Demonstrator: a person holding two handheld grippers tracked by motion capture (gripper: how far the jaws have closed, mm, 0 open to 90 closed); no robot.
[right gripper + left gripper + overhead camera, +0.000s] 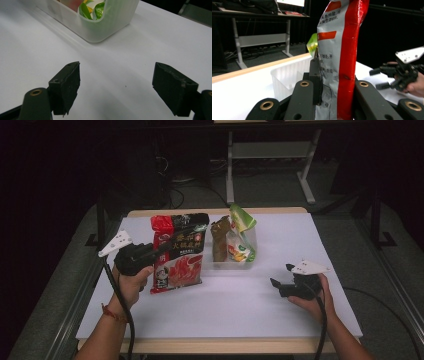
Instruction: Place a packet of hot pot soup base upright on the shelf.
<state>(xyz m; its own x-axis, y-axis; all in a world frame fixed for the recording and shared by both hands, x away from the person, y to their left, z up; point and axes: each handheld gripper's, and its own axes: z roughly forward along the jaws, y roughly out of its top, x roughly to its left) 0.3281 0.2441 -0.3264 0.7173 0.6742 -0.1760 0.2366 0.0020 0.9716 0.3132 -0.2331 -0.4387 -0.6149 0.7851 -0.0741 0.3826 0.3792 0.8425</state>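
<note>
Red pouch back text (left gripper view), front up top.

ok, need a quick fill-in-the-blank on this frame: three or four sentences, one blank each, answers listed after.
1. The left gripper is shut on the red and black ____.
2. The right gripper rests on the white table with its jaws ____.
3. The green packet stands inside the clear ____.
4. The brown packet in the bin stands to the ____ of the green one in the high view.

Missing words: pouch; open; bin; left
</note>
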